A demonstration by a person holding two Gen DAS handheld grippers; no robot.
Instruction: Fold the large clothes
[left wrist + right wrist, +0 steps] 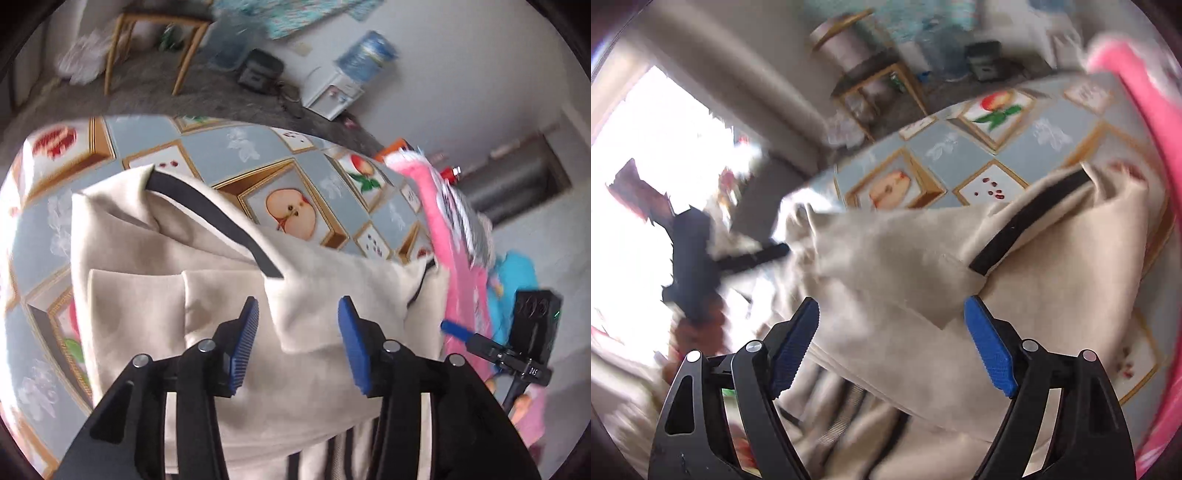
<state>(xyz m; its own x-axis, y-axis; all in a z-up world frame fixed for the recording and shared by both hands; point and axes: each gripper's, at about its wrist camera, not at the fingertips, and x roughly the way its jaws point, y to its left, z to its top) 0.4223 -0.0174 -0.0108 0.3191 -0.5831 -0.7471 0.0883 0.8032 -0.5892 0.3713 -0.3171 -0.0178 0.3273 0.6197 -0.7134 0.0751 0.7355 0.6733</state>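
left wrist view, nearest first: the left claw (pixel 297 332) stands parted with nothing pinched, a loose flap of the beige garment (pixel 221 258) lying below the gap. right wrist view shows the right claw (pixel 892 339) spread wide and empty too, a folded corner of cloth just under it. the garment, with its black trim (pixel 214 218), lies across the desk (pixel 258 147) on a fruit-print cover, one layer already turned over, so i judge a first fold laid down; more folds and smoothing remain. a pink cloth (pixel 454 236) crowds the desk's right edge and could snag. beyond, on the floor, a wooden stool (pixel 155 40) and a water dispenser (pixel 340 85).
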